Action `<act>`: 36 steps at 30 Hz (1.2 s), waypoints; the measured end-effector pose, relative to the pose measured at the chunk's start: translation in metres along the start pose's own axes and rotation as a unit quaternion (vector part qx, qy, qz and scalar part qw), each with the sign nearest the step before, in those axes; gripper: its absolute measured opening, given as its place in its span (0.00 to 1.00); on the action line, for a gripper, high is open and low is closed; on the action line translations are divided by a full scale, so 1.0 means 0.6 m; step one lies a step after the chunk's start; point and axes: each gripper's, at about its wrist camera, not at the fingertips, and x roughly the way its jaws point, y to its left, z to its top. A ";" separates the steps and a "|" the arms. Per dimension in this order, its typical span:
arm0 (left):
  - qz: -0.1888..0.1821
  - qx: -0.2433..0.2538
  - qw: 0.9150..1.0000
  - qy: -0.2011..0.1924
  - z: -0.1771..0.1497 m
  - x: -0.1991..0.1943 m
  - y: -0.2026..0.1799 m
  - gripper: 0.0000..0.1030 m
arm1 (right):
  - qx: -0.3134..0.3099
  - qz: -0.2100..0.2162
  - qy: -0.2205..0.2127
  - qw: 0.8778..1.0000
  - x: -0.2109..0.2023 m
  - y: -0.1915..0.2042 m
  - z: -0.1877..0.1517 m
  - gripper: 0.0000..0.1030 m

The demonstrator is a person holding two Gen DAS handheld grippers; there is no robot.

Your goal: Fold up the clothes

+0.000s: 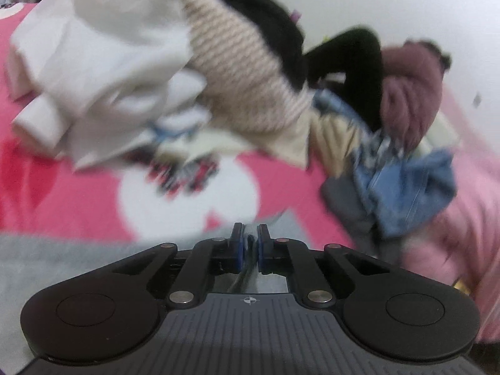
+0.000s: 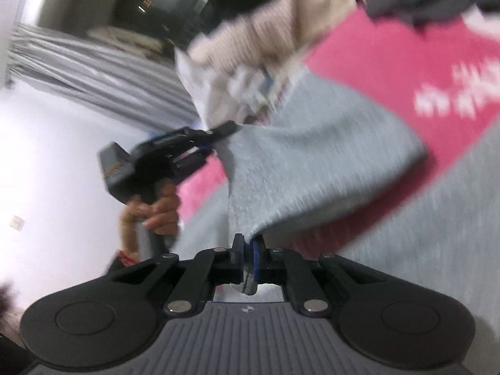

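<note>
A light grey knit garment point(image 2: 312, 168) hangs lifted and stretched above the pink bed cover point(image 2: 390, 72), one edge folded over. Beyond it on that cover sits a jumbled heap of unfolded clothes point(image 1: 250, 78), white, striped, black, denim.

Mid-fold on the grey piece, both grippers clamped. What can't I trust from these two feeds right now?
- Grey garment: its type and full outline, cut off and motion-blurred in both views.
- Left gripper: the pinched cloth is a sliver, mostly hidden by its fingers.
- Clothes pile: blurred, items overlap.
- White print on pink cover: unreadable in the right wrist view.
</note>
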 end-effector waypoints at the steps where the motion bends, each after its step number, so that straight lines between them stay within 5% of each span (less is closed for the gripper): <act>1: -0.012 -0.007 1.000 -0.010 0.012 0.010 -0.013 0.06 | -0.002 0.009 -0.020 1.000 -0.008 -0.001 0.012 0.05; 7: -0.050 0.019 0.998 -0.031 0.060 0.117 -0.129 0.06 | 0.026 0.048 -0.138 0.989 -0.079 -0.050 0.075 0.05; 12: -0.064 0.049 0.997 -0.013 0.074 0.232 -0.225 0.06 | 0.094 0.065 -0.228 0.967 -0.140 -0.130 0.102 0.05; 18: -0.060 0.078 0.994 0.050 0.042 0.383 -0.308 0.09 | 0.175 0.008 -0.324 0.930 -0.198 -0.230 0.106 0.07; 20: -0.061 0.088 0.992 0.064 0.027 0.412 -0.329 0.29 | 0.206 -0.008 -0.325 0.923 -0.200 -0.253 0.100 0.08; 25: -0.105 0.086 0.990 0.047 0.016 0.428 -0.364 0.57 | 0.213 -0.012 -0.335 0.918 -0.207 -0.259 0.091 0.18; 27: -0.116 0.072 0.990 0.038 0.020 0.430 -0.371 0.58 | 0.218 -0.008 -0.349 0.911 -0.216 -0.262 0.086 0.28; 32: -0.120 0.027 0.992 0.013 0.045 0.399 -0.349 0.58 | 0.215 -0.020 -0.447 0.868 -0.285 -0.259 0.065 0.35; 34: -0.108 0.028 0.994 0.002 0.053 0.365 -0.331 0.58 | 0.169 -0.047 -0.457 0.872 -0.305 -0.233 0.074 0.35; 36: -0.096 0.029 0.995 -0.010 0.060 0.331 -0.312 0.58 | 0.090 -0.091 -0.421 0.898 -0.298 -0.189 0.102 0.35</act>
